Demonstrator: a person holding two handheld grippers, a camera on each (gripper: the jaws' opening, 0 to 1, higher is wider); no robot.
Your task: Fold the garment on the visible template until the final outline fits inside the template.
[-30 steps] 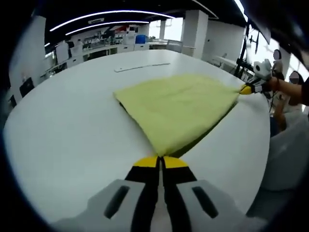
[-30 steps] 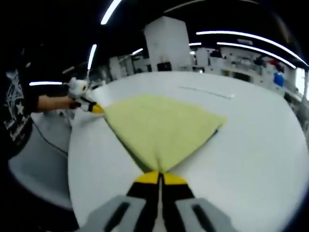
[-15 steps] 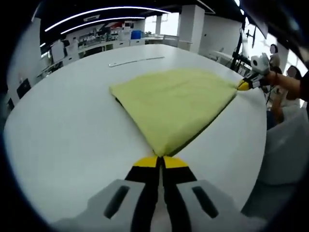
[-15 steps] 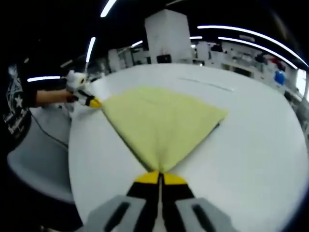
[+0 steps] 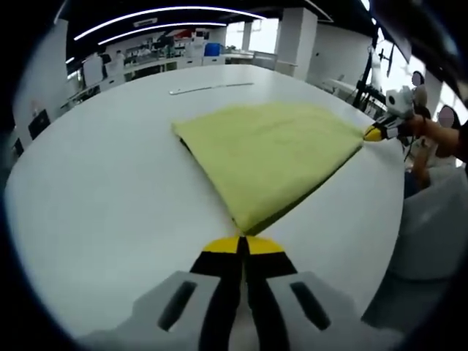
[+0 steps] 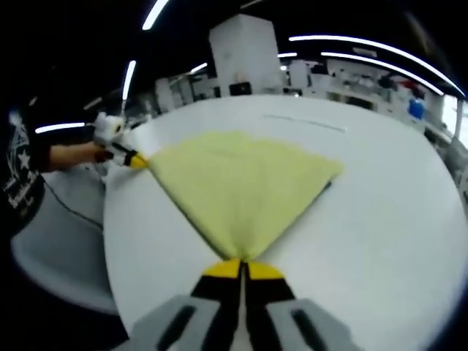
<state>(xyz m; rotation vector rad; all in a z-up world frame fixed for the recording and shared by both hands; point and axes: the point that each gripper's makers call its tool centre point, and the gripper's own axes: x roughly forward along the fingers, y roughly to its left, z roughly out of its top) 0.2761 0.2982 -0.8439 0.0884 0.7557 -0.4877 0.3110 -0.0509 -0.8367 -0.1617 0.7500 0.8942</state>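
A folded yellow-green garment (image 5: pixel 274 157) lies stretched on the white table (image 5: pixel 110 197). My left gripper (image 5: pixel 242 241) is shut on its near corner, yellow tips pinching the cloth. At the far right of the left gripper view, the right gripper (image 5: pixel 374 134) holds the other corner. In the right gripper view the garment (image 6: pixel 238 186) fans out from my right gripper (image 6: pixel 241 263), shut on its corner, and the left gripper (image 6: pixel 136 161) grips the far left corner. A thin pale strip, perhaps a template line (image 5: pixel 212 88), lies beyond the cloth.
The table's edge (image 5: pixel 380 241) curves close at the right in the left gripper view. A person's sleeve and hand (image 6: pixel 69 155) reach in at the left of the right gripper view. Desks and a white pillar (image 6: pixel 245 62) stand behind.
Both cameras shifted slightly; the garment stays taut between the two grippers and has barely moved on the table.
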